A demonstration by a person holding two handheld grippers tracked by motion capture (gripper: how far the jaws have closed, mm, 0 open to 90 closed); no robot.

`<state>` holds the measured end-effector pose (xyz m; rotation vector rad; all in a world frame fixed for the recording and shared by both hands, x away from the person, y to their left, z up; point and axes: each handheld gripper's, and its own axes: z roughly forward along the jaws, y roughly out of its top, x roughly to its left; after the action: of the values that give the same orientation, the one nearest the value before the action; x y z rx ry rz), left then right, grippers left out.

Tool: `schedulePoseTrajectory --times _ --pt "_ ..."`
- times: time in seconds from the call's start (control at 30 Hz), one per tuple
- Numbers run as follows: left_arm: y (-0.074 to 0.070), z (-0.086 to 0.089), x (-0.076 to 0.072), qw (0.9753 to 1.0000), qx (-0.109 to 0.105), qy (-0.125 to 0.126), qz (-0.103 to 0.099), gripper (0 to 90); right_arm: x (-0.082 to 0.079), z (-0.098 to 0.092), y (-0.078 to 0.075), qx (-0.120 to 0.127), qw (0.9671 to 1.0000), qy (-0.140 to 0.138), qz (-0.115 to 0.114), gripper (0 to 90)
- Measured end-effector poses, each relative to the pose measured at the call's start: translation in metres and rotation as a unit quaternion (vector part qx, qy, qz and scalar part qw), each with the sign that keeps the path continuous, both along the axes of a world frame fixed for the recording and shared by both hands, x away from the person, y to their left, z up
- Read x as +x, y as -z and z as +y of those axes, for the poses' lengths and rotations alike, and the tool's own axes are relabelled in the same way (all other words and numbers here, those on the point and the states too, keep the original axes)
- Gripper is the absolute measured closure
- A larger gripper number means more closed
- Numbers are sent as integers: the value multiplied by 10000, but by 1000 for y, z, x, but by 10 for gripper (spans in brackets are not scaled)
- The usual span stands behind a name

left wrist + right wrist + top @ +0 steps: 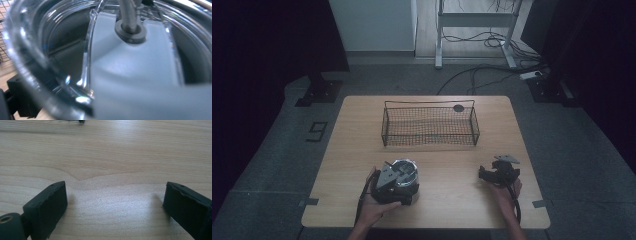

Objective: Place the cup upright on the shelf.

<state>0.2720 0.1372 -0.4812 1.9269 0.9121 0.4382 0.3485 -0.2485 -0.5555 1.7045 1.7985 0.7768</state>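
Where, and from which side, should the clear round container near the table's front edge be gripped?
Likely by its thin rim wall, from above on the person's side, with one of the fingers inside and one outside. The clear round container looks wide for spanning, its top seems open, and the grey metal post stands at its centre, away from the wall.

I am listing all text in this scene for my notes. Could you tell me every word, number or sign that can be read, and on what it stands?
"9": a dark figure marked on the grey floor left of the wooden table; it could also be read as a 6.
No readable text on the wire basket, the clear container or either gripper.
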Motion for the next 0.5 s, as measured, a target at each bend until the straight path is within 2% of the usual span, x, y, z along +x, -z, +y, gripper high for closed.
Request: schedulePoseTrajectory --times 0.27,0.5 --pt "2 -4 2 9999 38 -76 -111 23 0 0 0 1 10000 -3 0 52" --pt "1 -3 1 9998 123 20 -176 34 0 0 0 -5 10000 -10 -5 53"
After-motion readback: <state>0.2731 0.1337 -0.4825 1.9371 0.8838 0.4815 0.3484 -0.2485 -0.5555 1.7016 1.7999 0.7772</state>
